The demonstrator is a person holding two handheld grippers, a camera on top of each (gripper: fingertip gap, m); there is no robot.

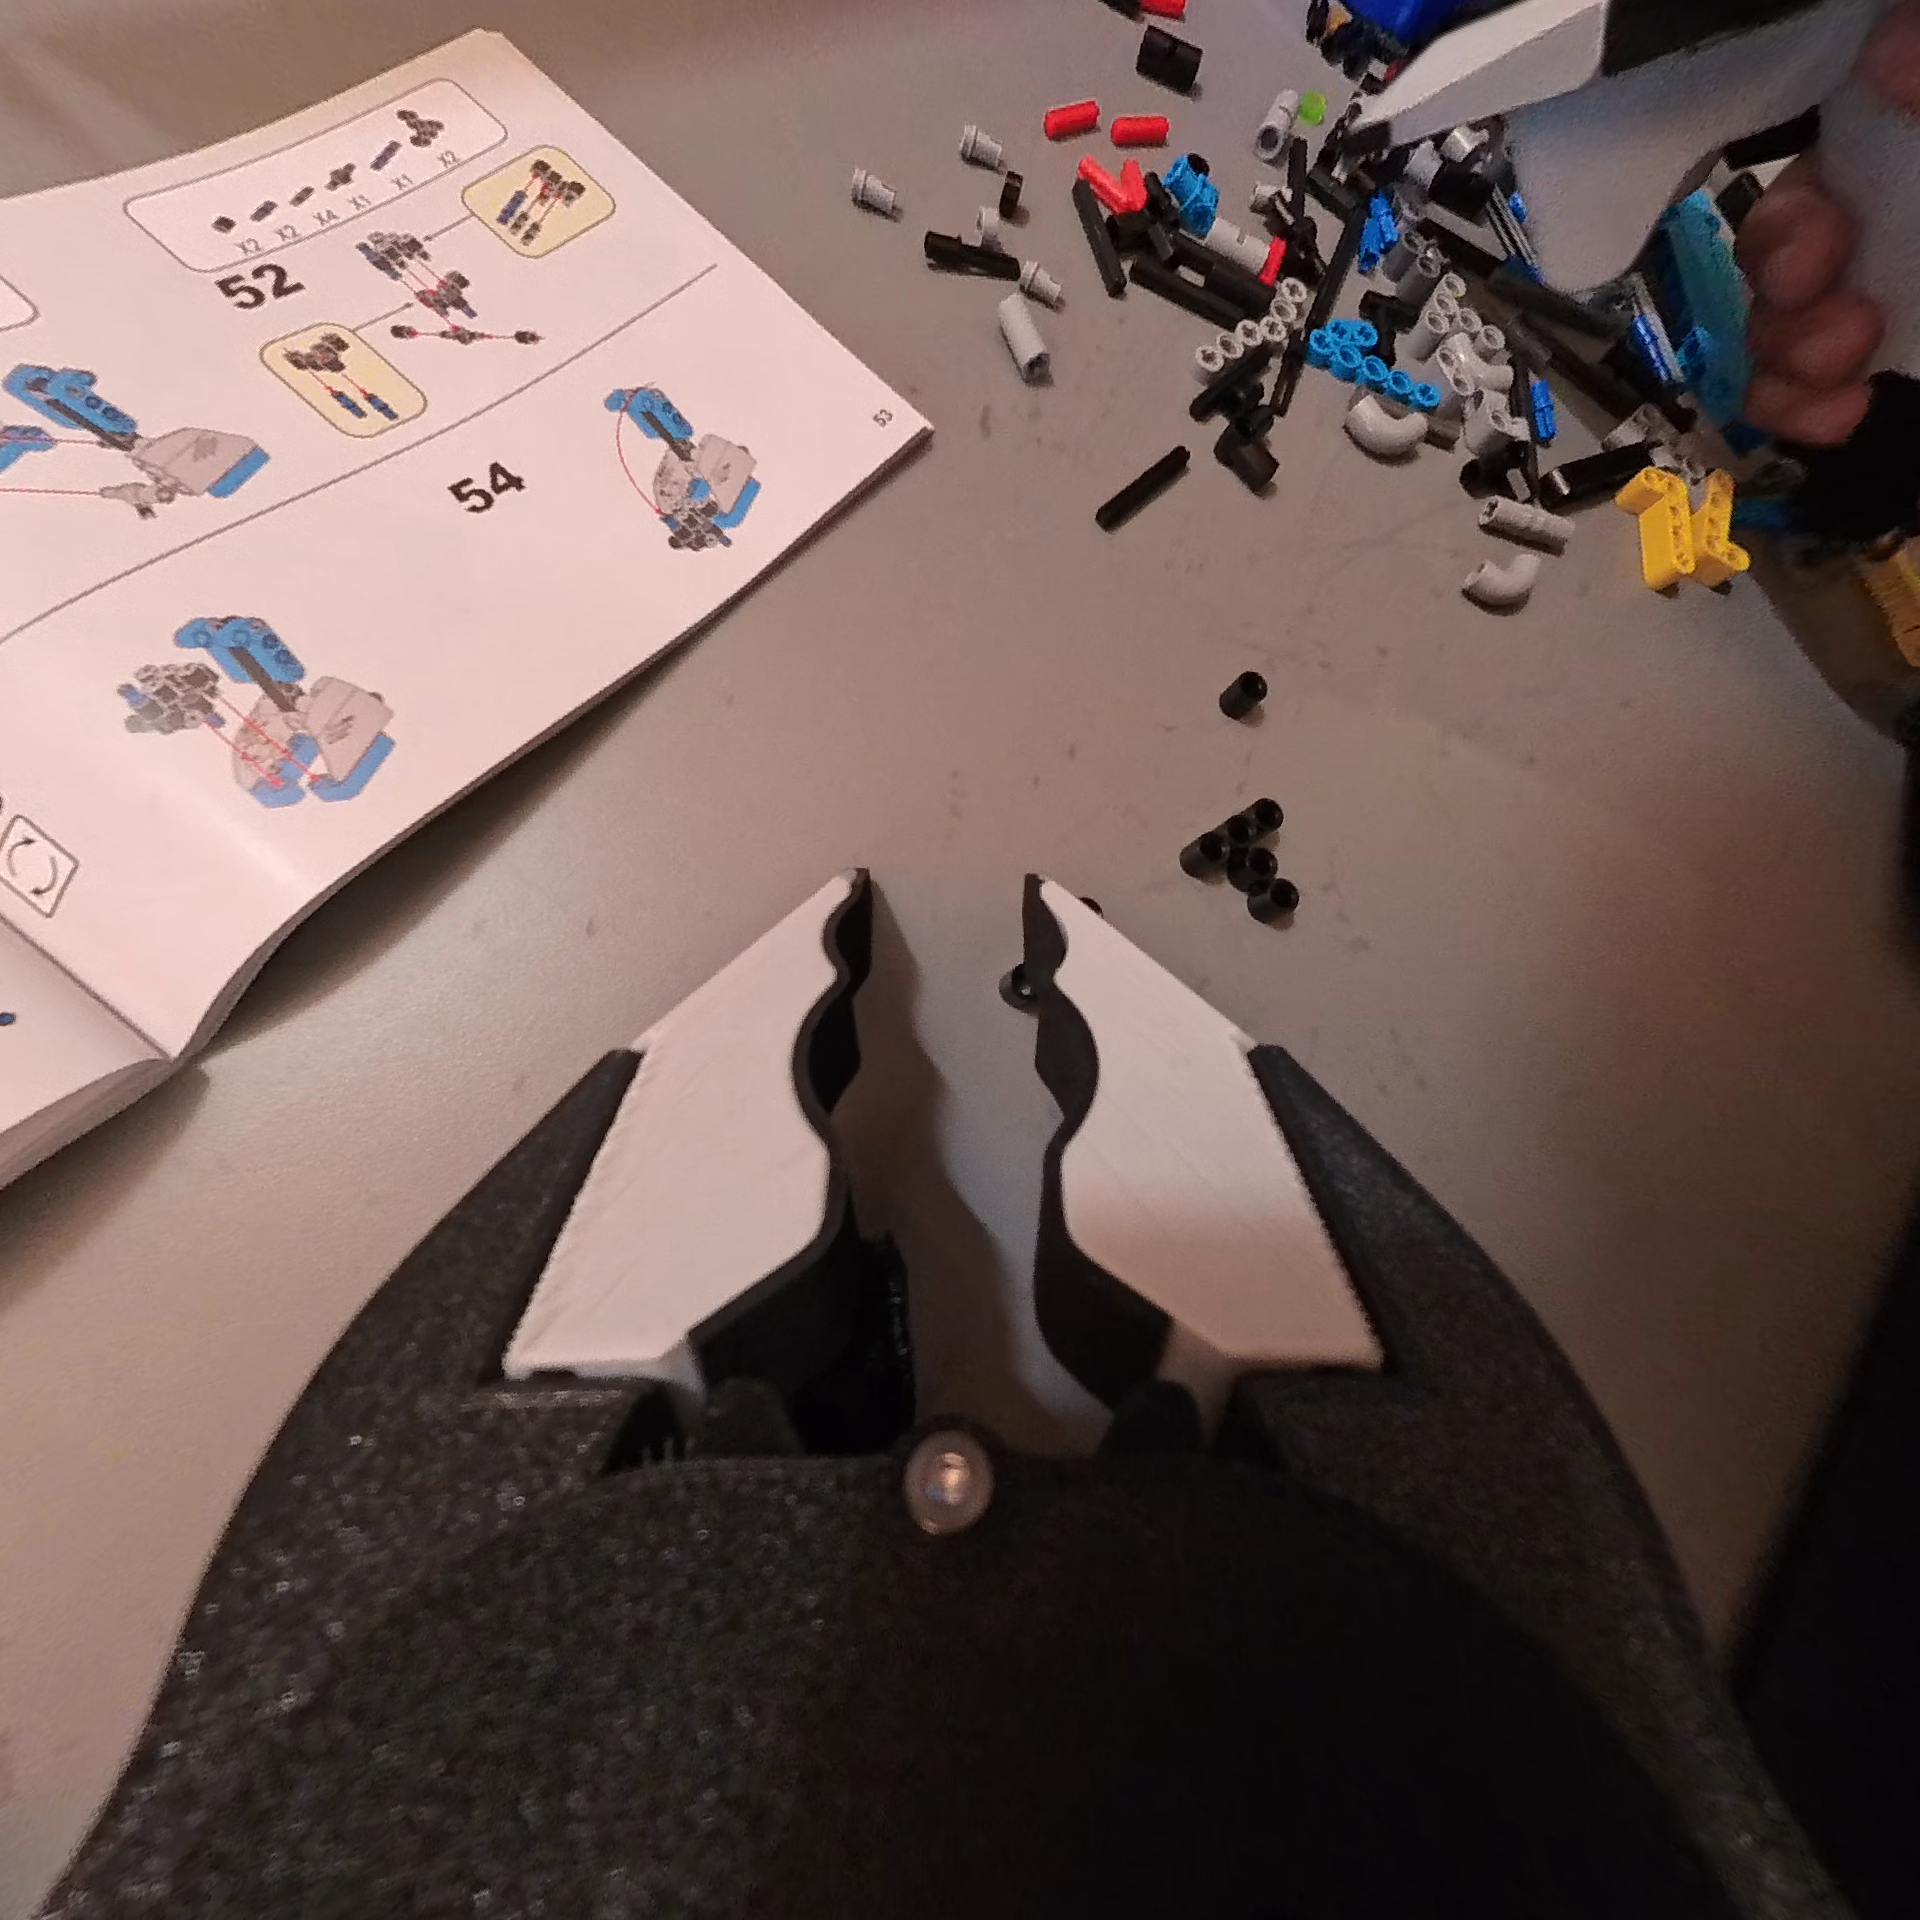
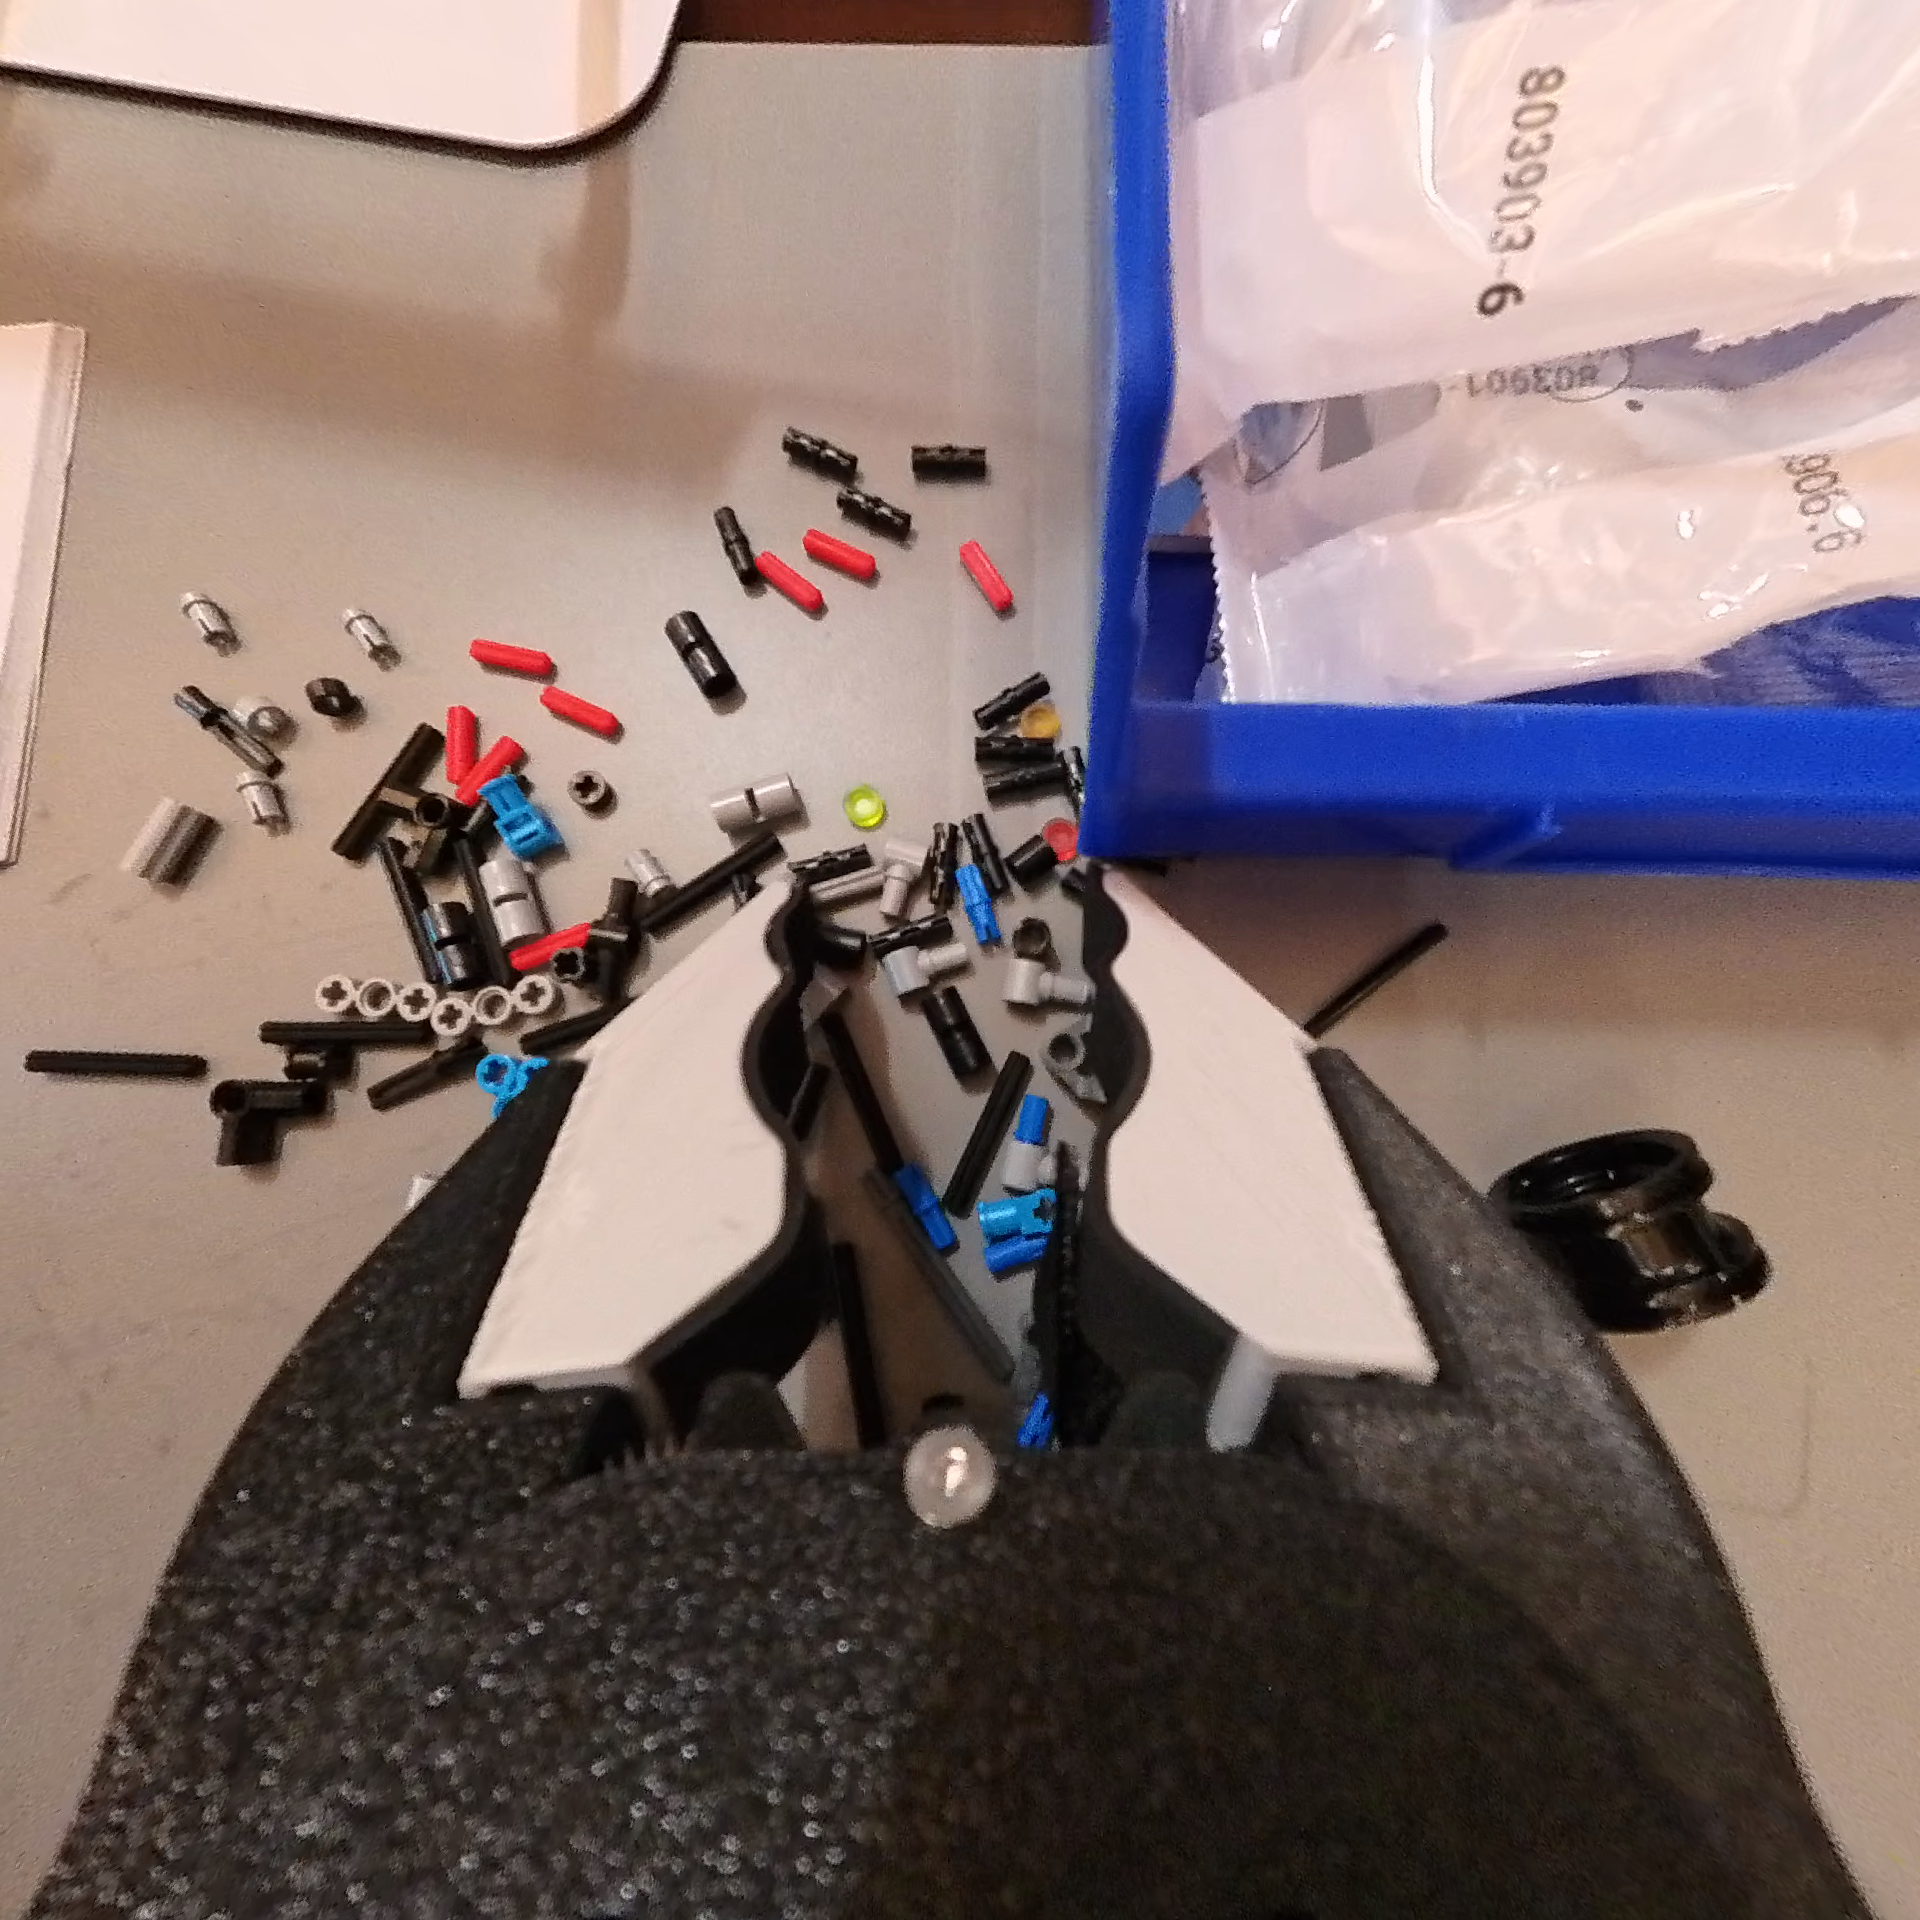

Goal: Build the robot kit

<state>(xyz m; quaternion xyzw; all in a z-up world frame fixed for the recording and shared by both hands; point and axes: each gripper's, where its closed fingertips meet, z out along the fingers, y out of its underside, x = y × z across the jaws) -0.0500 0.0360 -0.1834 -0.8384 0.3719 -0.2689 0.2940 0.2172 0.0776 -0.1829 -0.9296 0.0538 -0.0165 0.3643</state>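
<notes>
My left gripper [image 1: 945, 883] is open and empty, low over the grey table [image 1: 935, 665]. A small black pin [image 1: 1020, 985] lies just inside its right finger. A black connector piece [image 1: 1244, 857] and a black bush [image 1: 1243, 694] lie a little ahead to the right. My right gripper [image 2: 945, 883] is open and hovers over a scatter of small building parts [image 2: 623, 831]: black pins, red axles, grey and blue connectors. Several parts lie on the table between its fingers, among them a grey elbow connector [image 2: 925, 966]. It also shows in the left wrist view [image 1: 1621, 114], held by a hand.
An open instruction booklet [image 1: 395, 499] lies at the left. A blue bin [image 2: 1143, 520] with clear plastic bags [image 2: 1507, 364] stands at the right of the parts pile. A black wheel rim [image 2: 1621, 1236] lies at the right. A yellow piece [image 1: 1683, 530] sits near the pile. A white tray [image 2: 364, 73] is at the back. Left tips to right tips: about 25 cm. The black connector piece [image 1: 1244, 857] is about 5 cm from my left fingertips.
</notes>
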